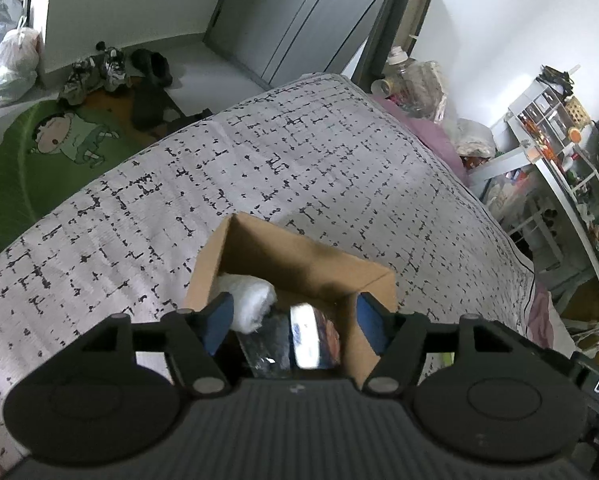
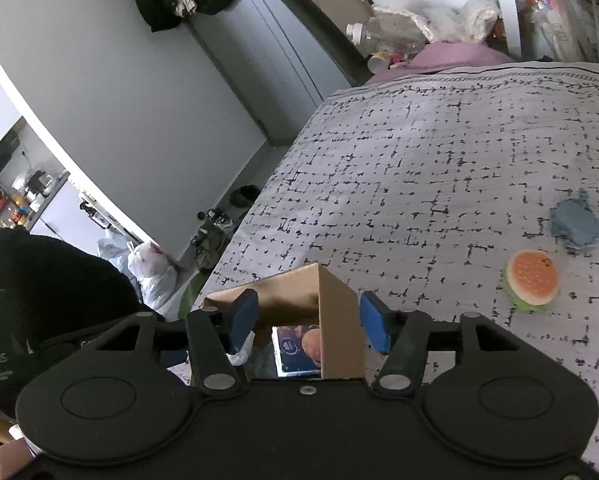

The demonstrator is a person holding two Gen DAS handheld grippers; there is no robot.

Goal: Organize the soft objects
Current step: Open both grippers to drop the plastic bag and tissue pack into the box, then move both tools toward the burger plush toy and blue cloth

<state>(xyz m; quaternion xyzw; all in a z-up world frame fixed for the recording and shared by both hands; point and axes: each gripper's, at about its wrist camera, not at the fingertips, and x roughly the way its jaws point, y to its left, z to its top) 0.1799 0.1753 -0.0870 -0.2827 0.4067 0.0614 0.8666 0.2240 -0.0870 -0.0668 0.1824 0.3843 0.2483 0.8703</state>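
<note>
With both the left tool and the right tool part open and empty over the cardboard box on the bed, depositing looks complete; next, fetch the burger toy near the bed's right edge

One cardboard box is sitting on the bed, and it is holding two things: one white fluffy bundle and one printed packet. Out on the bedspread, one toy burger and one blue cloth bundle are lying. Two grippers are hovering, one per camera, the other alongside.
</note>
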